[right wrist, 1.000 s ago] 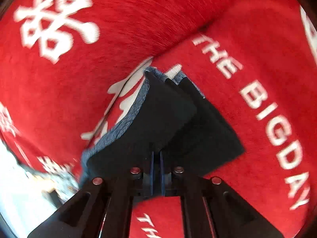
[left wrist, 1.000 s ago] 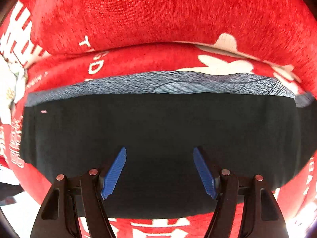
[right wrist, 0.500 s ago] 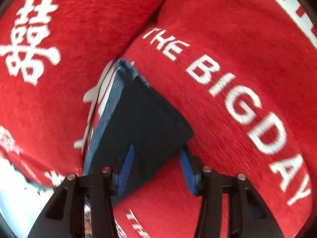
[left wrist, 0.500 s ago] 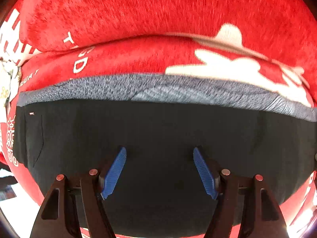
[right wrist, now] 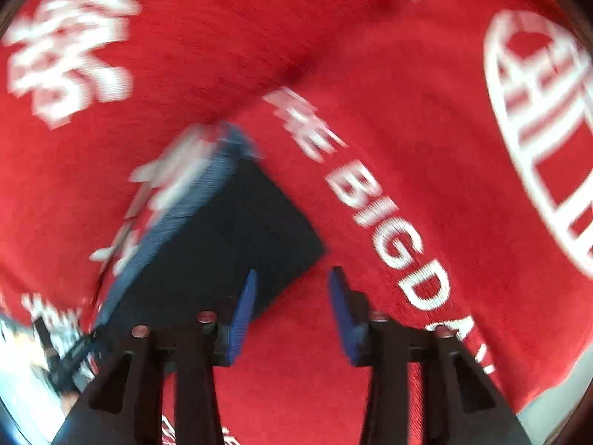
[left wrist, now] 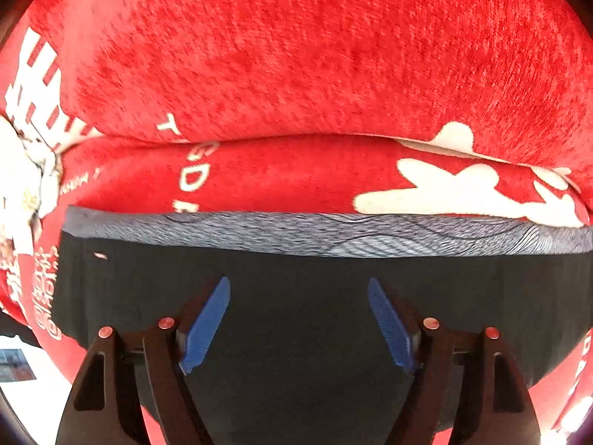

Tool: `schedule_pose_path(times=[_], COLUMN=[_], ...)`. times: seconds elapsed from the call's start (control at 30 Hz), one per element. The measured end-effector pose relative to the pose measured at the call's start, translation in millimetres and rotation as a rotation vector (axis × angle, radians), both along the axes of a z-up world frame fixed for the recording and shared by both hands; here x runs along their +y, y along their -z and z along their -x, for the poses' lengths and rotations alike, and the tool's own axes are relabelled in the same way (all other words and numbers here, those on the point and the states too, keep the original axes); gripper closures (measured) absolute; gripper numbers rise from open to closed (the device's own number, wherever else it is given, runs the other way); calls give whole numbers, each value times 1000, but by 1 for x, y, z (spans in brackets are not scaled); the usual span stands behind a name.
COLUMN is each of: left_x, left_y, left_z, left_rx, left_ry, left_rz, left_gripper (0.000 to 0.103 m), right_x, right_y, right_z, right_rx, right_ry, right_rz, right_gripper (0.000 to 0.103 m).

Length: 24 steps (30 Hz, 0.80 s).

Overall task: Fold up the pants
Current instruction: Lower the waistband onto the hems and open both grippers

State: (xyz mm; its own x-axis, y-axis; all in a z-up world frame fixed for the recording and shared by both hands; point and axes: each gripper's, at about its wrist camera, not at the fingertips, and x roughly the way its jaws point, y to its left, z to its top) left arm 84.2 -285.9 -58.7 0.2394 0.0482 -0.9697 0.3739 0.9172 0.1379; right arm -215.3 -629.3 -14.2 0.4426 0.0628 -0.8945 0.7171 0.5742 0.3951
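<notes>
Two open grippers suggest the fold is nearly done; finishing well means pressing the layers flat without dragging them. Left wrist view: the left gripper (left wrist: 298, 320), jaws wide and empty, hovers over the black pants (left wrist: 296, 352), whose grey waistband (left wrist: 333, 233) lies at 12 o'clock on the red blanket (left wrist: 296, 74). Right wrist view, blurred: the right gripper (right wrist: 291, 309), jaws wide, probably hangs just off the pants' (right wrist: 222, 241) corner at 10 o'clock.

pants (left wrist: 296, 333): matt black cloth | cover (left wrist: 296, 55): fuzzy red fabric

A red blanket (left wrist: 296, 74) with white letters covers the surface; the folded dark pants (left wrist: 296, 315) lie flat on it.
</notes>
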Motion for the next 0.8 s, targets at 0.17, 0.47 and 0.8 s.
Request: schedule_pose_path(times=[0.17, 0.47, 0.8], left_x=[5, 39, 167], left_y=[29, 15, -20], left_z=[1, -25, 25], left_rx=[21, -7, 22], left_ry=[-35, -120, -153], left_rz=[-30, -15, -110], left_gripper=[24, 16, 16], right_x=[60, 67, 184], right_y=[14, 58, 38], right_z=[-101, -186, -125], right_rx=[-26, 53, -143], right_ry=[-351, -352, -490], right_rz=[27, 56, -465], right_gripper=[72, 71, 56])
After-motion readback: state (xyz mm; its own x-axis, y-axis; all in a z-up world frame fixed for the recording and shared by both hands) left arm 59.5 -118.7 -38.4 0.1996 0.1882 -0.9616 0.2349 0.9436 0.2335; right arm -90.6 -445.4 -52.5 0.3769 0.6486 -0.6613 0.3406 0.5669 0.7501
